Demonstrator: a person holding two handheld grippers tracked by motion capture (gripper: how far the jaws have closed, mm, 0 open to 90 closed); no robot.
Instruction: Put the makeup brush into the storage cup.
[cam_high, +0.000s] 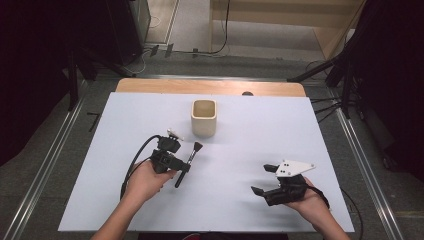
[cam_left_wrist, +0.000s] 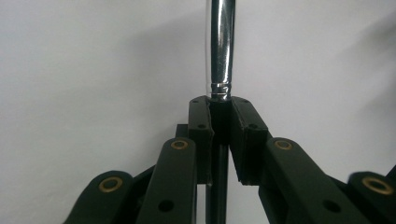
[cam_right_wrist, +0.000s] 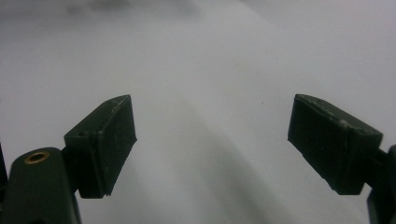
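A makeup brush (cam_high: 188, 161) is clamped by its black handle in the left gripper (cam_high: 184, 167) – jaws closed on it – just above the white table (cam_high: 240, 200), near the beige cup (cam_high: 204, 117); farther right, the right gripper (cam_high: 263, 178) is held wide open, nothing between its jaws

No readable text, label, brand or number on anything in view.

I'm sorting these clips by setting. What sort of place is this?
Probably a lab or recording workspace, not a home: a bare white tabletop on a metal-railed frame, black stands and loose cables on the grey floor behind, and only a beige square cup and a black-handled brush laid out.
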